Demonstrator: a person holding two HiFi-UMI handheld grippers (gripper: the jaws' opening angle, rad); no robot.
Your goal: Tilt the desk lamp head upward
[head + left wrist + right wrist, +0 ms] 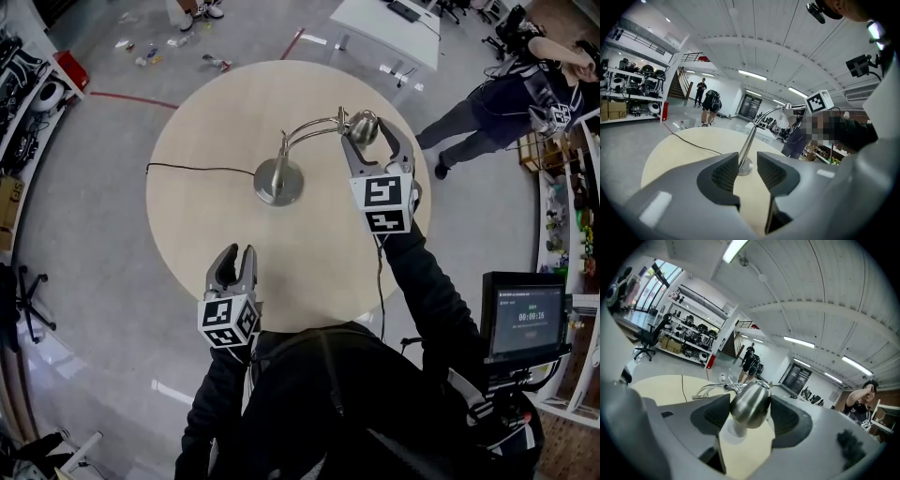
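A brushed-metal desk lamp stands on the round wooden table [206, 122]; its disc base [278, 182] is near the middle, and a curved arm leads right to the lamp head [365, 123]. My right gripper [367, 132] is shut on that head, one jaw on each side. In the right gripper view the lamp head [750, 401] fills the gap between both pads of the right gripper [750, 411]. My left gripper [235, 262] hovers over the table's near edge, narrowly open and holding nothing. Through the left gripper [747, 171] the lamp stem [749, 139] shows farther off.
The lamp's black cord [202, 169] runs left across the table and off its edge. A person [525, 89] stands at the upper right, beside a white desk [389, 28]. A monitor on a cart [525, 319] is at my right. Shelves [19, 103] line the left wall.
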